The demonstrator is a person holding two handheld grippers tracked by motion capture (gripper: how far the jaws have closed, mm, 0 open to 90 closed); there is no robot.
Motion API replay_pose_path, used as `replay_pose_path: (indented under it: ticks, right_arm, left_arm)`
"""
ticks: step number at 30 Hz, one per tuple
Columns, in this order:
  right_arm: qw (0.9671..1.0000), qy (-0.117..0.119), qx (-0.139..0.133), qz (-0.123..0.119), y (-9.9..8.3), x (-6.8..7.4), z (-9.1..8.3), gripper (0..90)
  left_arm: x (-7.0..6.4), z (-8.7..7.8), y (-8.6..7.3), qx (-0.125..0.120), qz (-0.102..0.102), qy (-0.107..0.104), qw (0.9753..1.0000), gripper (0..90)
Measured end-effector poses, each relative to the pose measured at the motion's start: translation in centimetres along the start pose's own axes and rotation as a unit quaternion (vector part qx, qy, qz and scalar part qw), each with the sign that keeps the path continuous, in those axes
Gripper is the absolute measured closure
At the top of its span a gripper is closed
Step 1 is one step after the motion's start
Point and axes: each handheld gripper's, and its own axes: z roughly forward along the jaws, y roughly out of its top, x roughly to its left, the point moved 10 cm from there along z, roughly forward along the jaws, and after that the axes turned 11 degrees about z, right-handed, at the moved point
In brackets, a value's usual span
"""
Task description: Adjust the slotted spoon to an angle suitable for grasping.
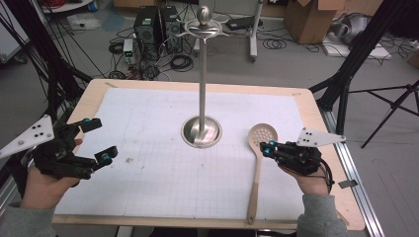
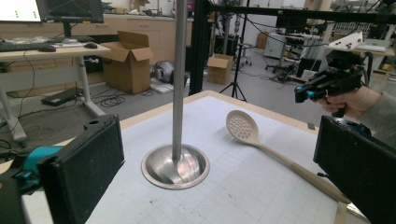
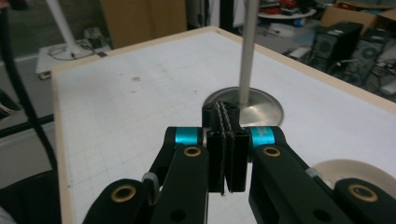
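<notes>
Near the table's right edge, the slotted spoon [image 1: 258,163] lies flat beside the closed, empty right gripper [image 1: 267,148]; left gripper [image 1: 100,140] gapes. Probably light, stiff plastic: grip mid-handle.

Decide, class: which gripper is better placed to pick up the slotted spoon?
Right. The right gripper hovers beside the slotted spoon, though it is shut and must open. The left gripper is open but across the table, beyond the metal stand.

Grey sleeves [image 1: 321,217]; black hand-held gripper [image 1: 101,140] with teal-capped jaws.
</notes>
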Motion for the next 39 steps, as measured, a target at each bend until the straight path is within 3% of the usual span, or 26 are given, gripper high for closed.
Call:
replay_pose_path:
  ticks: [9, 15, 26, 39]
  right_arm:
    - [0.9994, -0.004, 0.033, -0.002, -1.7, -0.7, 1.1, 89.2]
    - [0.9995, 0.013, 0.025, 0.015, -2.3, -1.0, 1.4, 89.3]
    - [0.998, -0.007, 0.059, 0.023, -4.6, -2.3, 2.7, 89.2]
    - [0.9971, -0.014, 0.064, 0.039, -6.2, -3.6, 3.1, 89.3]
  left_arm:
    - [-0.2, 0.2, -0.1, 0.002, 0.0, -0.006, 1.0, 2.0]
    - [-0.2, 0.2, -0.3, 0.005, -0.002, -0.01, 0.9999, 2.0]
    - [-0.4, 0.2, -0.1, 0.004, 0.0, -0.012, 0.9999, 2.1]
    - [-0.5, 0.4, -0.6, 0.017, -0.006, -0.016, 0.9997, 2.1]
